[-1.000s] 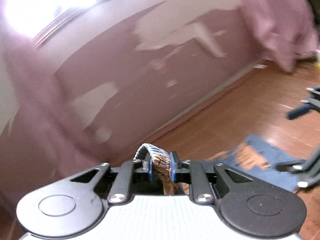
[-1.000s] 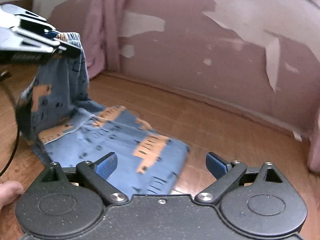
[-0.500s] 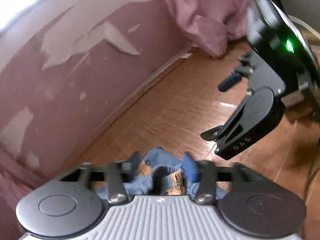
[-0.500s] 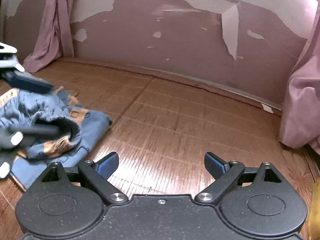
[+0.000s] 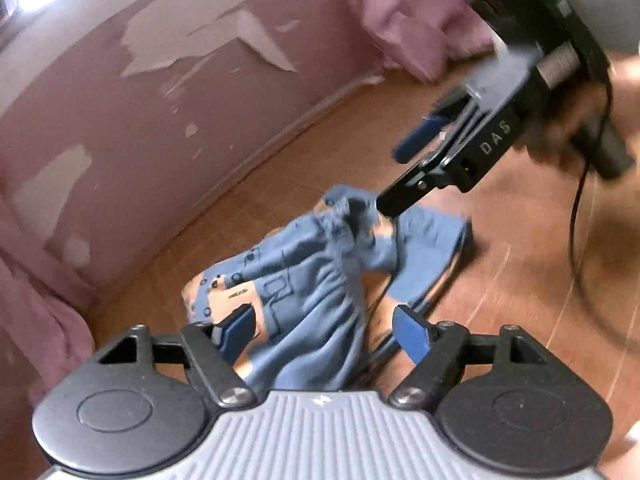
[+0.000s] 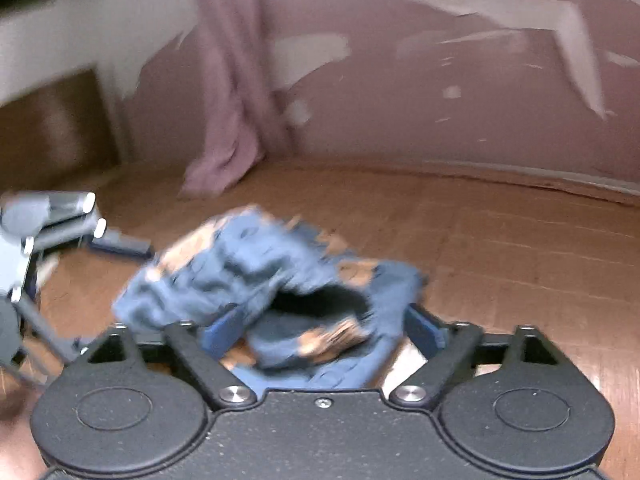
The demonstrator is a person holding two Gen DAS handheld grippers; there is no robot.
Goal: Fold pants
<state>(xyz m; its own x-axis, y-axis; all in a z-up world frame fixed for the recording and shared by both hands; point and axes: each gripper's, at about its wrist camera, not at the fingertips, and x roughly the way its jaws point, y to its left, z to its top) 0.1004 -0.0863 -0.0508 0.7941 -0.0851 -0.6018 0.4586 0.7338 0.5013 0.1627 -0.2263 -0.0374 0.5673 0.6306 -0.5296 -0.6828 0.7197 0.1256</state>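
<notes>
The blue pants (image 5: 312, 276) with orange patches lie bunched in a heap on the wooden floor (image 5: 500, 280). My left gripper (image 5: 324, 330) is open just above them, with cloth between and below its blue fingers. In the left wrist view my right gripper (image 5: 408, 168) comes in from the upper right, open, its lower finger at the gathered waistband. In the right wrist view, which is blurred, the pants (image 6: 248, 264) fill the gap of my open right gripper (image 6: 324, 330), and the waistband opening gapes there. My left gripper (image 6: 60, 220) shows at the left edge.
A pink wall (image 5: 120, 128) with peeling paint runs along the floor close behind the pants. Pink curtains (image 6: 228, 120) hang to the floor at the corners. A black cable (image 5: 576, 216) trails from the right gripper, held by a person's hand (image 5: 560, 120).
My left gripper was shut on the raised waistband; it has opened and the pants have dropped into a heap. My right gripper has swung left onto the pants.
</notes>
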